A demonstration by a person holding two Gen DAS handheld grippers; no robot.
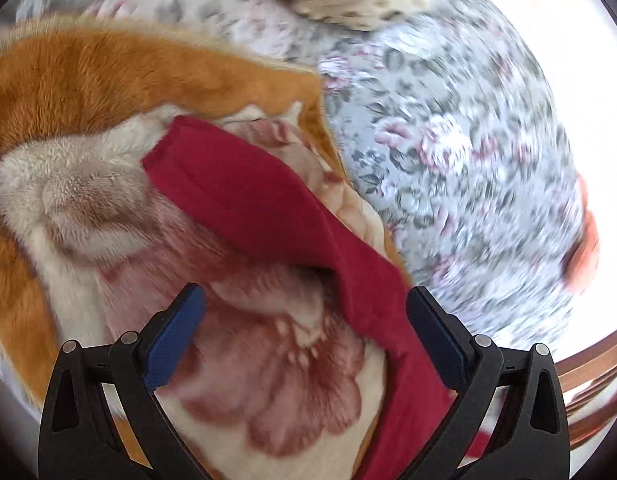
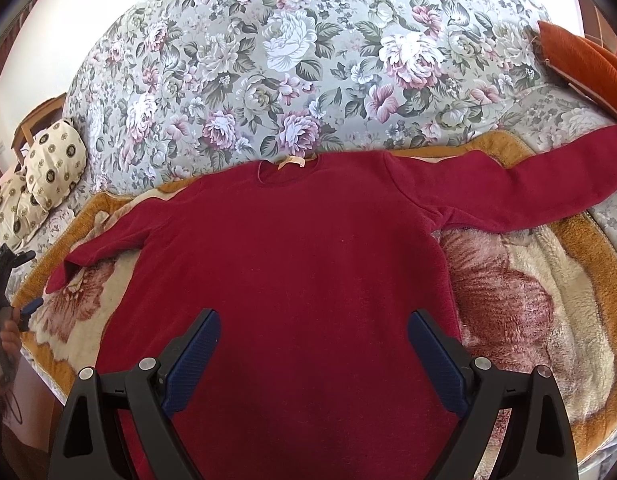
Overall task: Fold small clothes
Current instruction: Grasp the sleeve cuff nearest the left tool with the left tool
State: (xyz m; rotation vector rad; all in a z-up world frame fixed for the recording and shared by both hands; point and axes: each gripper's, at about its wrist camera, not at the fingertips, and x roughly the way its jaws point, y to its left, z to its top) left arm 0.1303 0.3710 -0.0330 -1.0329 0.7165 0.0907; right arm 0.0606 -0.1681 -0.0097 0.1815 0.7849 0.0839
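Red sweater (image 2: 292, 248) spread flat on a plush blanket (image 2: 520, 288), directly ahead of the right tool (image 2: 314, 360); one sleeve (image 1: 244, 196) just ahead of the left tool (image 1: 306, 340). Both tools released, gripping nothing. Probably soft, light, limp; best pinched at sleeve cuff.

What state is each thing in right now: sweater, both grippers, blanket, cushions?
red sweater: laid flat on the blanket, both sleeves spread out, unfolded.
left gripper: open, the sweater's sleeve lying between its fingers, not pinched.
right gripper: open, above the sweater's body.
plush blanket: spread under the sweater.
patterned cushions: piled at the left end.
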